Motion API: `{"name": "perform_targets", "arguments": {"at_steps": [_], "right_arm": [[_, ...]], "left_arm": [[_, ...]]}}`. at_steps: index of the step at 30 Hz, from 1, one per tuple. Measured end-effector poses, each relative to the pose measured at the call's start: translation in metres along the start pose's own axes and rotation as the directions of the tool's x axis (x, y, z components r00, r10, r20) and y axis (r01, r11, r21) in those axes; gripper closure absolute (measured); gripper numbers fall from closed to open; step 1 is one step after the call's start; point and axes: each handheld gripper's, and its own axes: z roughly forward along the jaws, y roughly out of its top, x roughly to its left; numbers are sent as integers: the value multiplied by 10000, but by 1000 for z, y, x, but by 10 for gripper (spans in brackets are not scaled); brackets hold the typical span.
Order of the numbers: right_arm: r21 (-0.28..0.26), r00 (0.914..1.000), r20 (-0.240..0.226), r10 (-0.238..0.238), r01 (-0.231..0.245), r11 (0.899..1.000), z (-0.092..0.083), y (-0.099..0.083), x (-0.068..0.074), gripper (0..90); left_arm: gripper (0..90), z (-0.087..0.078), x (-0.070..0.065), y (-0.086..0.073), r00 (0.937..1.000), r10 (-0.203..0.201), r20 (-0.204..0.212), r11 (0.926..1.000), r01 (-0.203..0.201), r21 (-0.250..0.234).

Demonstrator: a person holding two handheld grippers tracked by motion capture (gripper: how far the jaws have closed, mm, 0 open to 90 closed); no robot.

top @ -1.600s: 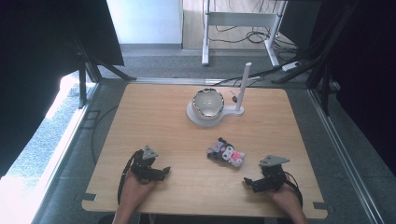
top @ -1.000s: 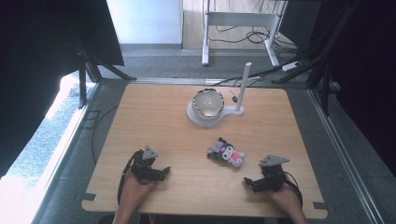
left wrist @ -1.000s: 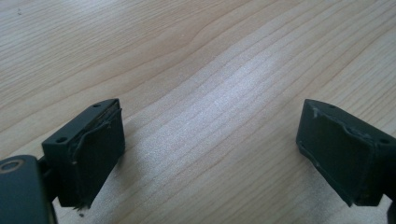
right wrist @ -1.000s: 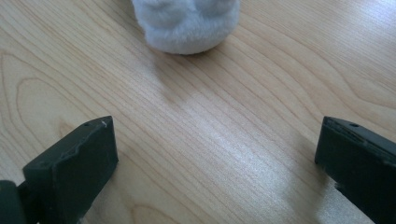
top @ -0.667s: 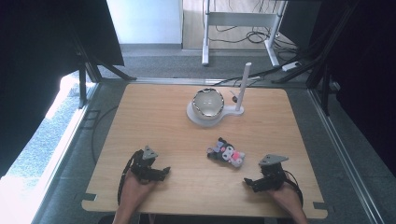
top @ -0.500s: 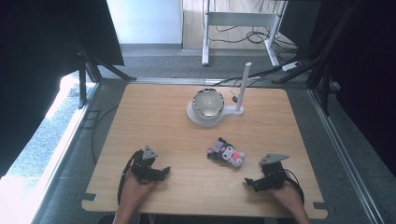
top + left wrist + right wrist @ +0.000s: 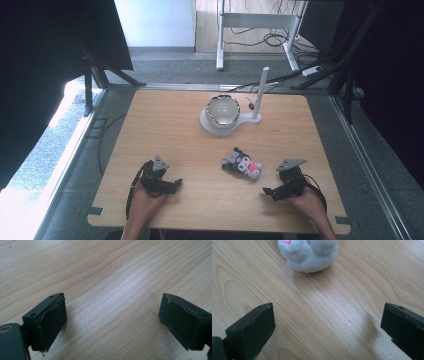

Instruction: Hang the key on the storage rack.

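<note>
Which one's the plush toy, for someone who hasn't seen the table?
On the wooden table, look near the front edge, just left of the right gripper. The plush toy lies there flat: small, soft, grey and black with a pink spot, unlike the shiny bowl farther back.

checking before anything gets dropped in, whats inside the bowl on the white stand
From the high view, the bowl looks empty: only its pale inner surface shows. Its near rim hides part of the inside, so that part cannot be checked.

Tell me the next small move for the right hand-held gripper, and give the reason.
Probably ease the right hand-held gripper forward toward the plush toy. Its jaws stand wide open with only bare table between them, and the toy's pale underside lies just ahead of them, apart from both jaws. The left hand-held gripper is open too, but sits farther from the toy.
</note>
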Motion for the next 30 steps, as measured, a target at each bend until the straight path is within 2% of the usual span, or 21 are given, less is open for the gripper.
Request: {"name": "perform_targets", "arguments": {"at_steps": [8,12,17,30], "right_arm": [[347,9989,-93,-455,458,9983,0,14,-2,7],[353,9975,-247,-669,678,9971,-1,22,-3,24],[453,9967,-308,-747,760,9961,-1,30,-3,24],[1136,9927,-589,-1053,1115,9873,1,59,-8,33]], "left_arm": [[79,0,0,0,10000,4,-9,10000,-4,10],[79,0,0,0,10000,-1,3,10000,1,-2],[78,0,0,0,10000,-1,3,10000,1,-1],[78,0,0,0,10000,-5,-9,10000,5,14]]}}
